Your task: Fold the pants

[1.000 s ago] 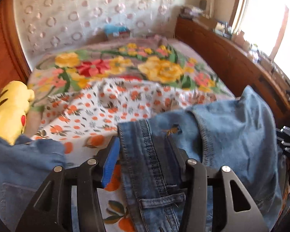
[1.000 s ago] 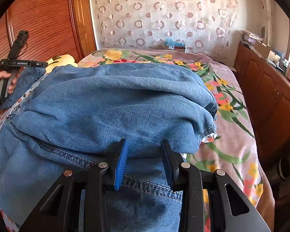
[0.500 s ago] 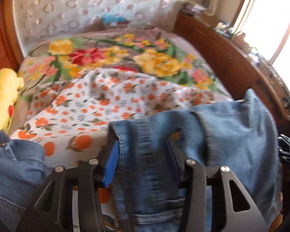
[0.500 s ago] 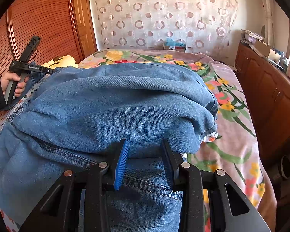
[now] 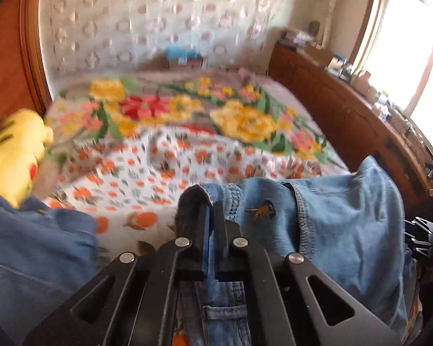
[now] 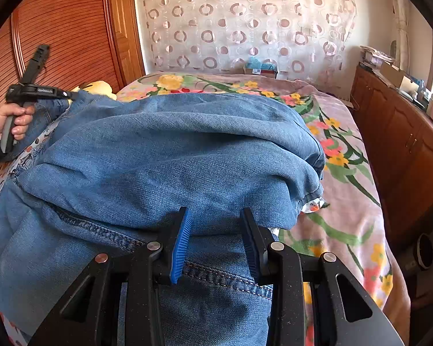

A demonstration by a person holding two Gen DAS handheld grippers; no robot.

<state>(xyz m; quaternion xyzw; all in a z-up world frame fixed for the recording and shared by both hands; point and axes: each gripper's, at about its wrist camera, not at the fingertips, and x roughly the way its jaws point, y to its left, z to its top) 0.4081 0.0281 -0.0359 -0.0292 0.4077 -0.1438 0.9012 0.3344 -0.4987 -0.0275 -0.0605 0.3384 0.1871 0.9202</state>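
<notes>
Across the bed [image 6: 358, 190], with its flowered cover, the pants [image 6: 170, 155] lie in a loose, humped heap of blue denim, one layer already thrown over another and a stitched seam running out from under it. From where I stand, the left gripper [image 5: 209, 213] has its jaws pressed together on a rolled edge of the denim, near what looks like the waistband, with a belt loop and a small embroidered mark just beside it. The right gripper [image 6: 215, 230] is another matter: its blue pads [image 6: 182, 245] stand apart, denim lying between them, but they are not pinching it, so that side is released.

Judging by this, the step in hand is taking hold of the second corner so the fabric can be lifted and laid over cleanly. To do it well, I would want the right gripper to bite on a true edge or hem, not on the bulge of the top layer, or it will drag only one thickness and leave the heap bunched beneath. Both holds should sit on the same edge, well apart, so the cloth hangs taut between them. The left view is blurred, so that hand seems to be moving; a slower, level pull would keep the pinched edge from slipping free. A yellow plush toy [image 5: 14, 150] sits near the denim and could get in the way.
</notes>
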